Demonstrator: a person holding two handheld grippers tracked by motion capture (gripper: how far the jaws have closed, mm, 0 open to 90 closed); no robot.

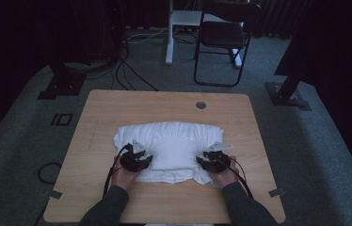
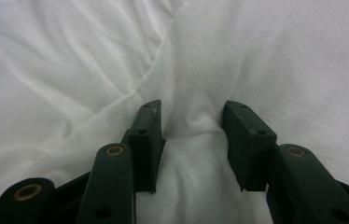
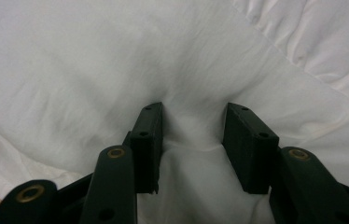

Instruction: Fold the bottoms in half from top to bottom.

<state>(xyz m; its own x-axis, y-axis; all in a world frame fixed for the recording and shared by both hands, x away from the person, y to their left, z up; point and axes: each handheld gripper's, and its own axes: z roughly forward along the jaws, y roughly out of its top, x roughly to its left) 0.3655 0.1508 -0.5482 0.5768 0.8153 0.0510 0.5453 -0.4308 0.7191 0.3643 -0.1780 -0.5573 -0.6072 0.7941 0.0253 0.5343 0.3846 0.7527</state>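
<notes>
A white cloth (image 1: 169, 143) lies crumpled in a broad folded heap on the middle of the wooden table (image 1: 113, 106). My left gripper (image 1: 140, 159) sits on the cloth's near left part, and my right gripper (image 1: 213, 160) on its near right part. In the left gripper view the left gripper (image 2: 192, 119) has a raised fold of cloth (image 2: 70, 70) bunched between its pads. The right gripper (image 3: 192, 119) pinches a similar ridge of cloth (image 3: 93, 60) in the right gripper view. Both hands hold the grippers low, with the fabric's near edge under them.
A round cable hole (image 1: 201, 105) is set in the table's far edge. Beyond the table stand a black folding chair (image 1: 223, 37) and a white desk leg (image 1: 169, 33). Cables (image 1: 127, 70) run over the grey carpet, and dark stands flank both sides.
</notes>
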